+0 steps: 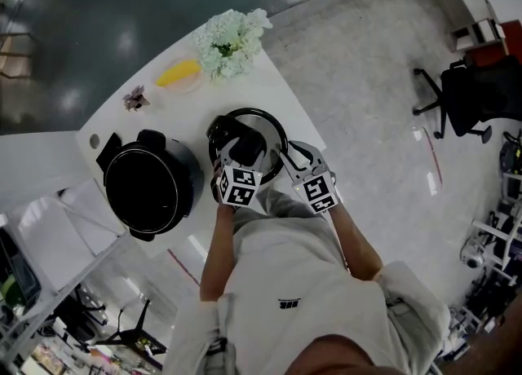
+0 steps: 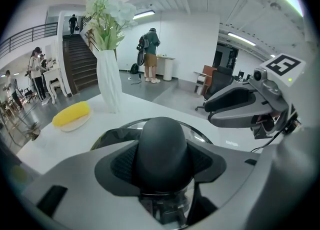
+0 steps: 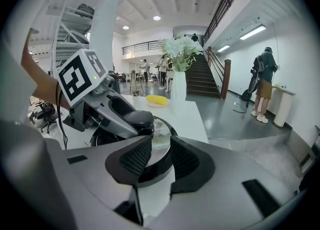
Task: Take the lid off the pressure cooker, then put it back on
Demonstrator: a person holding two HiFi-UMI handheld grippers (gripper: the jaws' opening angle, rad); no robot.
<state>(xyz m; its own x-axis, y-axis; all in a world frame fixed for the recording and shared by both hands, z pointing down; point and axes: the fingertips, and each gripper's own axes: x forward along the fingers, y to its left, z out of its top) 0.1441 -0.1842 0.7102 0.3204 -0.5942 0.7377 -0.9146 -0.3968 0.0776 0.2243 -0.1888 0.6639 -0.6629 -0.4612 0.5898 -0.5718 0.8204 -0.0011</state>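
Leftmost, entry one: pressure cooker [image 1: 151, 190], black, open-topped, standing near the desk's [image 1: 273, 96] near edge.

Entry two: small dark sprig [image 1: 136, 99], lying beyond the cooker towards the far edge.

Entry three: yellow object [image 2: 71, 114] on a small plate [image 2: 82, 122], near the far edge, just left of the vase.

Entry four: white vase [image 2: 109, 81] with pale flowers [image 1: 231, 39], upright at the desk's far right corner.

Entry five: lid [image 1: 276, 130], glass with a black rim, off the cooker and just right of it, by the desk's right edge. I cannot tell whether it rests on the desk.

Entry six: my left gripper [image 1: 243, 155], jaws clamped on the lid's black knob [image 2: 162, 144], one pad pressed to each side of it.

Entry seven: my right gripper [image 3: 161, 159], jaws a narrow gap apart and pinching nothing. It sits at the lid's right side. The lid's rim and glass show through the gap, just past the pads.

Entry eight: black office chair [image 1: 477, 96], on the floor well right of the desk.
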